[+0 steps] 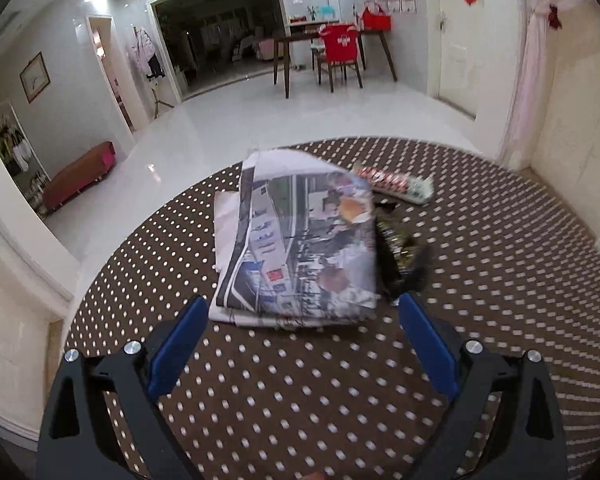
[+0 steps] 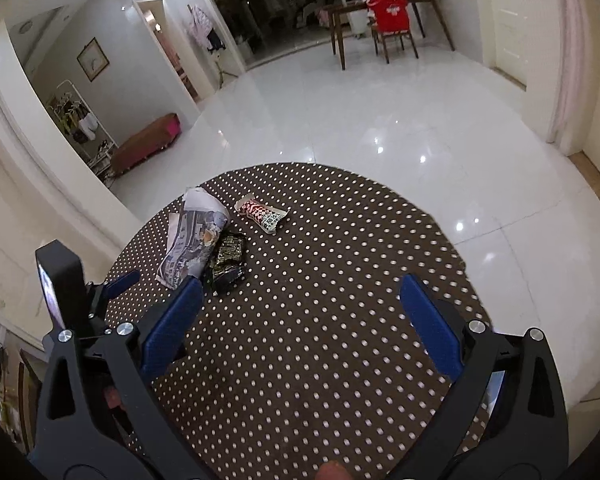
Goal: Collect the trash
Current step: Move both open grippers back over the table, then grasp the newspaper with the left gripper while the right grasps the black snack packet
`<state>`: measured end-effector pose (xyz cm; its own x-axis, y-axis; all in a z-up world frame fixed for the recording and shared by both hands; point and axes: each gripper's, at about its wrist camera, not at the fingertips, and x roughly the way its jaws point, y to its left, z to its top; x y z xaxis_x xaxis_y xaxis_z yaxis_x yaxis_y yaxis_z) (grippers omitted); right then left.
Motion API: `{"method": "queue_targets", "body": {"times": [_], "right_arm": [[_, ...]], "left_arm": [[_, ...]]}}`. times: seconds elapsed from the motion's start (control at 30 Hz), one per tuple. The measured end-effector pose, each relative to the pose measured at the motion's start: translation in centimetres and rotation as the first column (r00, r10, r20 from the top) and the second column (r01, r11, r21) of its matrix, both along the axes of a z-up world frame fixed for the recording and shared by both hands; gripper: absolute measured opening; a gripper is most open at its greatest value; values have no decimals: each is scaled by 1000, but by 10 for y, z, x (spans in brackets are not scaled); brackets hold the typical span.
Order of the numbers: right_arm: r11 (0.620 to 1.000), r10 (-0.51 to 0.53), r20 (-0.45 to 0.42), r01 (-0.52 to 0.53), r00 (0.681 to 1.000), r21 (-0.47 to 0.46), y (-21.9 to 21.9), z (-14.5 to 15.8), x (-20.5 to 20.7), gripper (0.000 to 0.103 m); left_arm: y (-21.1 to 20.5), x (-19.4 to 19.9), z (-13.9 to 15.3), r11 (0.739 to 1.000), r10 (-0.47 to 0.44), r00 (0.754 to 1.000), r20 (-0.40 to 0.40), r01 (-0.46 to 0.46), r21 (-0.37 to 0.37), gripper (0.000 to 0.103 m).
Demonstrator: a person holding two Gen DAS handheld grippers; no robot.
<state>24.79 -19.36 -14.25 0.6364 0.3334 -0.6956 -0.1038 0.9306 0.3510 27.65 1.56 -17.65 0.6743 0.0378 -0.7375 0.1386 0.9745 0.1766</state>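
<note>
**Both tongs wide, paper first in line**

The left tongs [image 1: 300, 312] hang with their blue pads spread apart and empty, low over the polka-dot tabletop [image 1: 300, 392], just short of the near edge of a folded newspaper [image 1: 300, 248]. The right tongs [image 2: 300, 300] are also parted and hold nothing, higher and farther back.

Touching the newspaper's right side lies a crumpled dark wrapper [image 2: 228, 260]; beyond both, apart from them toward the far rim, lies a red-and-white wrapper [image 2: 262, 212].

For a clean pick, the left tongs would likely do best to slide one pad under the paper's near fold and pinch all layers, avoiding the dark wrapper.

No bin or bag shows in either view, so where the trash goes cannot be told.
</note>
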Motion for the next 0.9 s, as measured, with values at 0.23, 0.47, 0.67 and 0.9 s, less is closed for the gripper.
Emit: {"method": "queue_targets", "body": {"times": [0.23, 0.47, 0.67, 0.9], "right_arm": [[999, 30, -36, -29, 999, 17, 12, -19, 20, 97], [997, 79, -58, -80, 995, -8, 44, -38, 41, 97], [990, 130, -64, -132, 990, -39, 74, -46, 52, 97], [977, 183, -55, -187, 982, -98, 112, -51, 63, 96]], "left_arm": [[-9, 23, -12, 994, -46, 999, -6, 46, 101, 94], [-3, 40, -14, 995, -84, 996, -18, 84, 44, 47], [3, 30, 3, 995, -84, 996, 32, 86, -43, 23], [36, 21, 26, 993, -10, 996, 88, 20, -113, 17]]}}
